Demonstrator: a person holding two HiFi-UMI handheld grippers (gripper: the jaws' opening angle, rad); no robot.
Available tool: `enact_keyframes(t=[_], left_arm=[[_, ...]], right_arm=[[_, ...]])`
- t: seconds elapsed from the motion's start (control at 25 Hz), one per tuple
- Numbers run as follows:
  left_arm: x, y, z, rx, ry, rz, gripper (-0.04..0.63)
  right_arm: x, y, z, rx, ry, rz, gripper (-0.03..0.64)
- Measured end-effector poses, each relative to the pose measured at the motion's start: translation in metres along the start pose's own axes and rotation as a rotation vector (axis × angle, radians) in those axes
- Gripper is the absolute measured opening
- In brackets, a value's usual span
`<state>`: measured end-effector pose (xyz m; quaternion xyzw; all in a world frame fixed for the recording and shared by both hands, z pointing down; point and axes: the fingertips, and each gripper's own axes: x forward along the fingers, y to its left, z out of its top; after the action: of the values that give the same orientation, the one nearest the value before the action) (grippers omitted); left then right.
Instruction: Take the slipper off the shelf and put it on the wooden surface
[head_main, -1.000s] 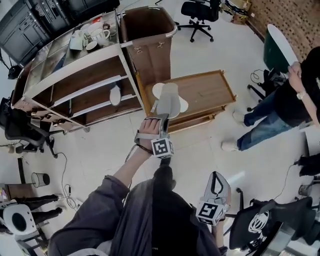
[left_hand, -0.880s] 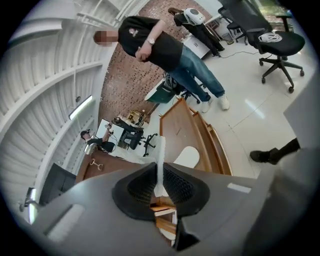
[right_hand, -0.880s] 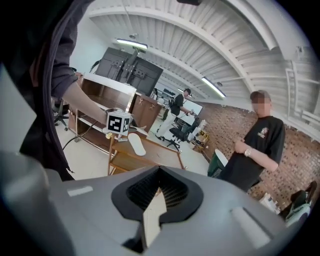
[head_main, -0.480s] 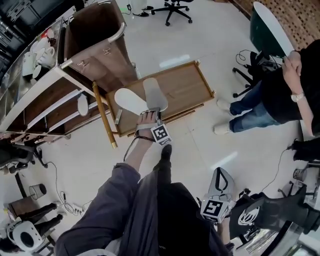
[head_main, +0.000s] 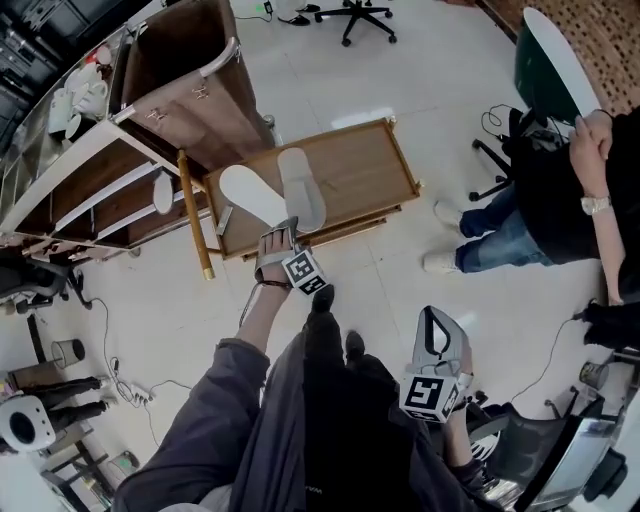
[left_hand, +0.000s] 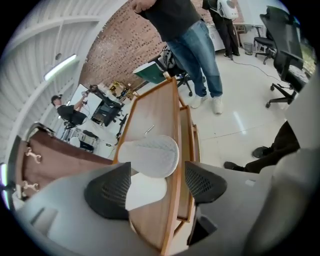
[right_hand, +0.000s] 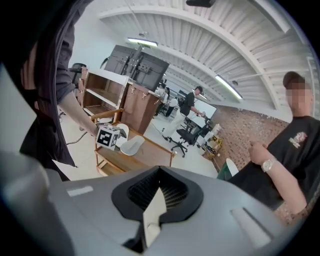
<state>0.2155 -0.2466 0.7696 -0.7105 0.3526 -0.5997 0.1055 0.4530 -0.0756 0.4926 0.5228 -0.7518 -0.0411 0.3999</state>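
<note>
A grey slipper (head_main: 300, 187) lies on the low wooden surface (head_main: 360, 165), next to a white slipper (head_main: 250, 195). My left gripper (head_main: 275, 236) is just short of their near ends. Its jaws are opening and stand wide apart in the left gripper view (left_hand: 155, 182). The ribbed grey slipper (left_hand: 150, 155) and the white slipper (left_hand: 145, 192) lie ahead of the pads, and neither pad touches them. Another pale slipper (head_main: 163, 192) sits on the shelf (head_main: 100, 180). My right gripper (head_main: 437, 330) hangs low by my side, shut (right_hand: 156, 200), with nothing in it.
A brown cabinet (head_main: 190, 70) stands behind the wooden surface, and cups (head_main: 75, 100) are on the shelf top. A person (head_main: 560, 200) stands at the right. Office chairs (head_main: 350, 15) and floor cables (head_main: 130, 390) surround the spot.
The left gripper carried the grey slipper down onto the wooden surface beside the white one. Its jaws have let go and it has drawn back slightly. The right gripper stayed put.
</note>
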Motion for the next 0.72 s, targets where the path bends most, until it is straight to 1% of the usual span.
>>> enact_keyframes(t=[0.12,0.24,0.32,0.36,0.44,0.56,0.64,0.72], left_arm=[[-0.073,-0.002,0.005,-0.043,-0.027,0.091,0.345],[-0.175,-0.020,0.015,-0.101,-0.084,0.175,0.344],[-0.244,-0.040,0.018,-0.135,-0.093,0.201,0.341],[-0.276,-0.052,0.020,-0.149,-0.094,0.203,0.341],[-0.329,-0.080,0.028,-0.183,-0.109,0.191,0.319],[-0.383,-0.105,0.039,-0.251,-0.145,0.199,0.296],[-0.402,-0.114,0.040,-0.280,-0.160,0.212,0.290],[-0.411,-0.123,0.038,-0.292,-0.167,0.214,0.281]], right_arm=[[-0.018,0.005,0.003,-0.061,-0.084,0.054,0.002],[-0.032,0.022,0.017,-0.114,-0.192,0.114,0.002],[-0.039,0.036,0.029,-0.162,-0.254,0.154,0.002],[-0.043,0.044,0.034,-0.185,-0.279,0.170,0.002],[-0.054,0.058,0.038,-0.220,-0.315,0.196,0.002],[-0.067,0.080,0.041,-0.260,-0.362,0.232,0.002],[-0.074,0.097,0.041,-0.292,-0.388,0.252,0.002],[-0.083,0.109,0.042,-0.310,-0.405,0.269,0.002]])
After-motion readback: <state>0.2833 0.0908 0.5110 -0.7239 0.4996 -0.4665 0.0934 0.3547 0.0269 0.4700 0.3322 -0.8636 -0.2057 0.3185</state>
